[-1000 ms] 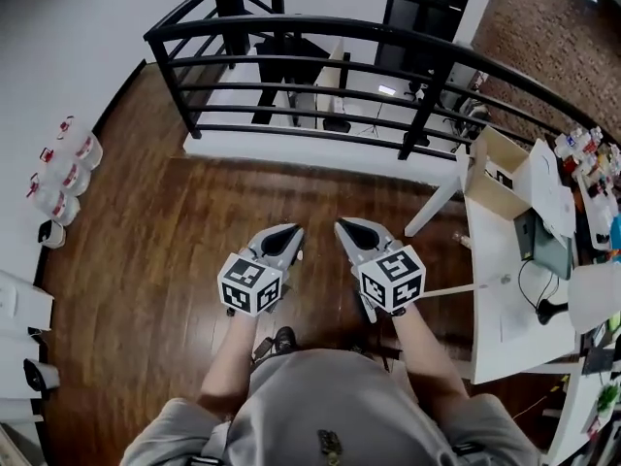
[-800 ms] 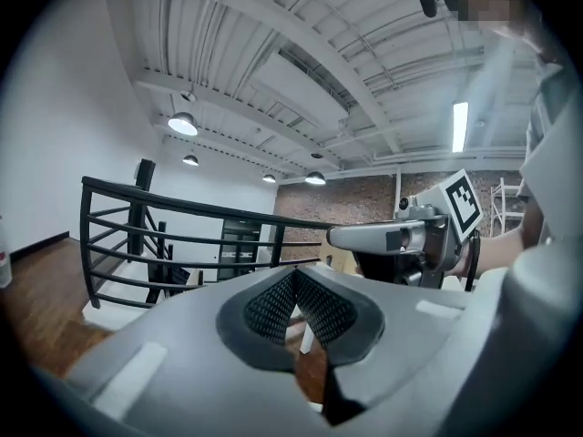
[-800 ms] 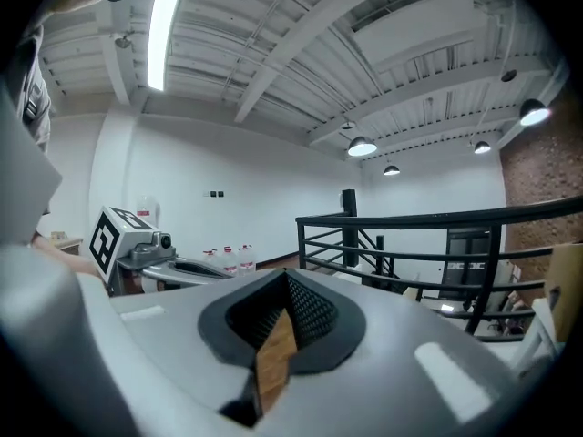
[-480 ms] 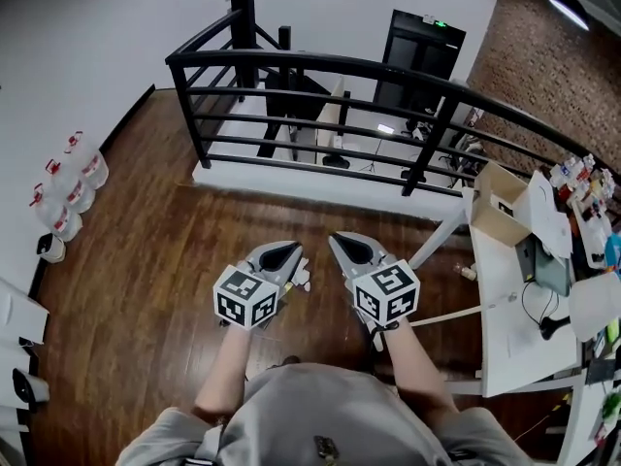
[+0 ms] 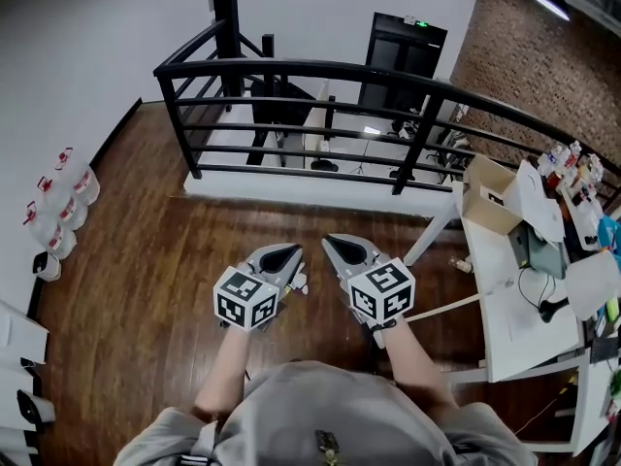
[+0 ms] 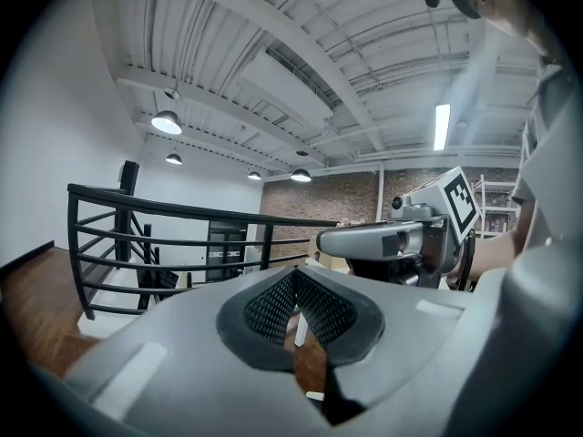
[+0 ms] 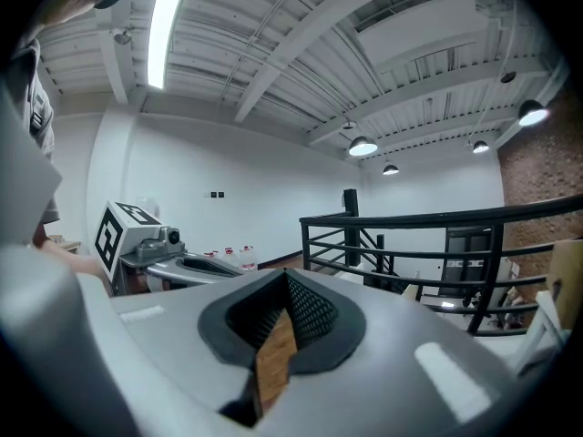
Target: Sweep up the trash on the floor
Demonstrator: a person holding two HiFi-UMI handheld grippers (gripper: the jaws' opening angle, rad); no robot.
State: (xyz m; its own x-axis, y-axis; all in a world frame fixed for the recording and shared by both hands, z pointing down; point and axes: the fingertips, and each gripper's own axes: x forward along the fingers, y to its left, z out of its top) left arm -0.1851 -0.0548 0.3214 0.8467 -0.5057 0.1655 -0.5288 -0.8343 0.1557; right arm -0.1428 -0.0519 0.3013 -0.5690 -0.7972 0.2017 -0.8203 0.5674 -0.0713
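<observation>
While the left hand-held gripper (image 5: 289, 251) and the right hand-held gripper (image 5: 335, 244) are hovering side by side, ribbed black pads pressed together on nothing, a small pale scrap (image 5: 464, 263) is lying on the glossy plank floor (image 5: 126, 260) beside the white desk's (image 5: 495, 289) leg, well apart from both.

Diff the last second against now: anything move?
Mostly the head view shifted: the railing sits lower in frame. The left gripper and right gripper stayed side by side, jaws shut, empty. Nothing taken or let go.
</observation>
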